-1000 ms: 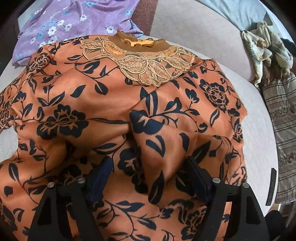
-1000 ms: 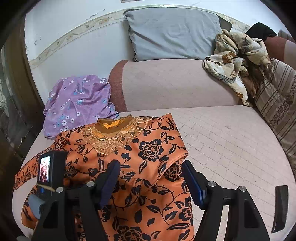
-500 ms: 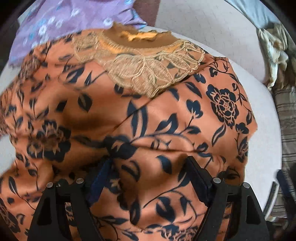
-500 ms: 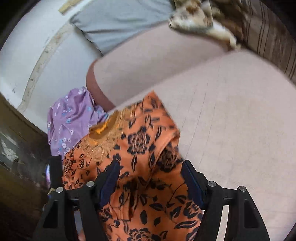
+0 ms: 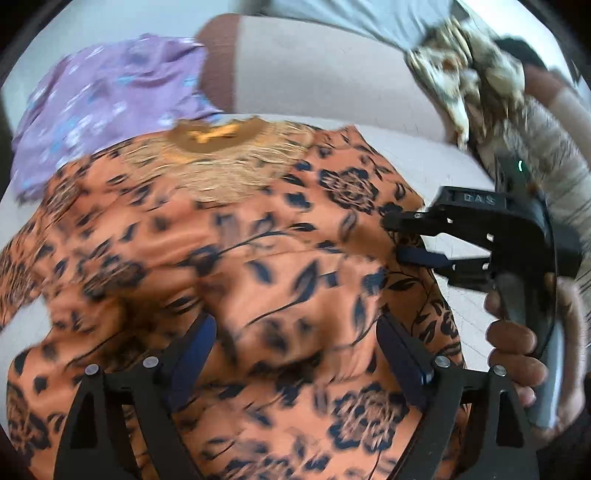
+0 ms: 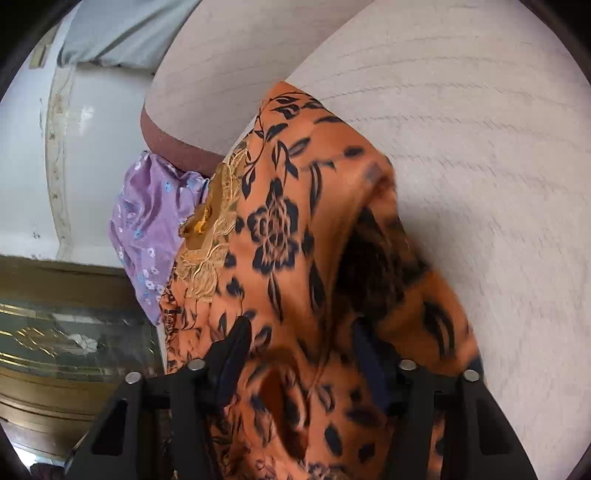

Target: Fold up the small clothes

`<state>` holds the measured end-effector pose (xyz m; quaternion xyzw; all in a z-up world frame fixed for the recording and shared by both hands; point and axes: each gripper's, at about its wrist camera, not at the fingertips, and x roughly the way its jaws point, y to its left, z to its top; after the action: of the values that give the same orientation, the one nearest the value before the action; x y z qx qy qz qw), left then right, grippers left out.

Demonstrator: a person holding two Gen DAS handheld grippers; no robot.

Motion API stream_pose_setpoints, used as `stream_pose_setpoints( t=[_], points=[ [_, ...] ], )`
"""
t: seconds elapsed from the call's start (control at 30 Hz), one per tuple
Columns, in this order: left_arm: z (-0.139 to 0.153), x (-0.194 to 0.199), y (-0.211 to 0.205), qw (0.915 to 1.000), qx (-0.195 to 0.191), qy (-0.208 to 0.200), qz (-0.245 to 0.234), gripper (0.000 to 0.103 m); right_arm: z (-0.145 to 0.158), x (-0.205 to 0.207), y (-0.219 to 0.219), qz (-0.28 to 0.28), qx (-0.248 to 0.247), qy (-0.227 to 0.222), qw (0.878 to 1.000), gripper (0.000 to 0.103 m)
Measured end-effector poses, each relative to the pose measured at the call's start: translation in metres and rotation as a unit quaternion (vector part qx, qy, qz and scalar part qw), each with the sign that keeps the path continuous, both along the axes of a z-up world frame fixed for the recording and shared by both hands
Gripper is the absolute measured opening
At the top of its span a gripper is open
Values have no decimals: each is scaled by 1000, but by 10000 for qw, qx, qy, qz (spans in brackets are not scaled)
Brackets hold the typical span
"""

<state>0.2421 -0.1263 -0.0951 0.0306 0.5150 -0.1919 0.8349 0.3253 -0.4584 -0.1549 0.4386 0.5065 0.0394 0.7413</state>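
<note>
An orange garment [image 5: 258, 258] with a black flower print and a gold lace collar [image 5: 221, 162] lies on the beige sofa seat [image 5: 436, 162]. My left gripper [image 5: 293, 350] is open, with the garment's lower cloth bunched between its fingers. My right gripper [image 6: 299, 354] is open over the garment's right edge [image 6: 295, 236], which rises in a fold between its fingers. In the left wrist view the right gripper [image 5: 395, 240] reaches in from the right, fingertips at the garment's right edge.
A purple flowered garment [image 5: 110, 99] lies behind the orange one at the back left. A patterned crumpled cloth [image 5: 480, 81] and a striped cloth [image 5: 554, 177] lie at the right. A grey cushion [image 6: 122, 29] leans on the sofa back.
My right gripper has swung down and rolled to the garment's right edge, so it now shows in the left wrist view. My left gripper has pulled back a little. Both views are blurred by motion.
</note>
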Motion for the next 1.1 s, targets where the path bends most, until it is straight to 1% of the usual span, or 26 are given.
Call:
stream_pose_setpoints(
  t=[0.07, 0.13, 0.17, 0.2, 0.27, 0.33, 0.4, 0.47, 0.53, 0.57, 0.6, 0.63, 0.67, 0.7, 0.73, 0.77, 0.8, 0.83, 0.87, 0.9, 0.93, 0.97, 1.0, 1.03, 1.07, 1.1],
  points=[
    [-22, 11, -21, 9988, 465, 162, -37, 89, 0, 1, -7, 22, -97, -113, 9999, 49],
    [-43, 22, -30, 9962, 806, 309, 60, 89, -6, -3, -18, -129, 119, -19, 9998, 49],
    [-43, 22, -28, 9966, 770, 281, 53, 89, -8, -3, -22, -197, 306, -96, 9993, 49],
    [-41, 21, -25, 9975, 668, 232, 38, 89, -9, -1, -22, -187, 285, -80, 9994, 49],
    [-31, 18, -19, 9993, 319, 208, 4, 89, -11, 4, -22, -207, 155, -21, 9997, 49],
    [-23, 15, -16, 9996, -33, 283, -38, 89, -15, 10, -17, -149, 211, 17, 9997, 49],
    [-20, 13, -21, 9993, -130, 323, -114, 89, -13, 10, -12, -121, 291, -66, 9995, 45],
    [-22, 14, -37, 9993, 90, 289, -199, 89, -3, 9, -11, -105, 112, -145, 9998, 43],
    [-37, 22, -53, 9974, 682, 206, -105, 89, 1, 8, -14, -149, -114, -142, 9997, 42],
    [-42, 23, -53, 9966, 799, 173, -94, 82, -2, 9, -16, -152, -100, -116, 9998, 42],
    [-46, 25, -51, 9947, 1017, 100, -59, 61, -7, 10, -18, -165, 12, -74, 9998, 38],
    [-42, 26, -42, 9947, 1028, 74, -8, 52, -12, 11, -20, -186, 80, -21, 9998, 37],
    [-34, 23, -30, 9965, 832, 94, 35, 32, -15, 11, -20, -185, 93, 8, 9998, 35],
    [-21, 21, -11, 9986, 474, 166, 131, 8, -17, 12, -18, -147, 90, 42, 9998, 27],
    [-7, 17, 13, 9989, 210, 236, 336, 9, -17, 13, -16, -92, 97, 32, 9999, 17],
    [5, 11, 36, 9982, -113, 231, 537, 9, -16, 13, -15, -63, 90, 5, 9999, 10],
    [16, 5, 60, 9961, -439, 210, 740, 9, -10, 13, -13, -24, 56, -67, 10000, 8],
    [29, -4, 93, 9909, -843, 237, 1026, 9, -3, 12, -11, 0, 7, -160, 9999, 8],
    [34, -10, 112, 9873, -1060, 244, 1160, 9, 4, 11, -8, 27, -31, -245, 9997, 7],
    [37, -18, 139, 9810, -1394, 240, 1330, 9, 13, 10, -4, 93, -71, -373, 9992, 7],
    [33, -24, 156, 9763, -1531, 300, 1500, 9, 19, 9, 1, 168, -108, -464, 9987, 7],
    [21, -30, 179, 9693, -1593, 502, 1805, 9, 22, 8, 4, 237, -128, -505, 9984, 7],
    [14, -39, 187, 9653, -1666, 597, 1923, 9, 22, 7, 10, 332, -84, -520, 9981, 7],
    [-4, -44, 204, 9597, -1723, 749, 2092, 9, 20, 6, 14, 409, 4, -492, 9980, 7],
    [-17, -46, 210, 9587, -1619, 848, 2178, 9, 16, 5, 20, 505, 80, -441, 9977, 7],
    [-31, -46, 214, 9592, -1417, 979, 2243, 9, 14, 4, 24, 563, 22, -399, 9976, 7]
  ],
)
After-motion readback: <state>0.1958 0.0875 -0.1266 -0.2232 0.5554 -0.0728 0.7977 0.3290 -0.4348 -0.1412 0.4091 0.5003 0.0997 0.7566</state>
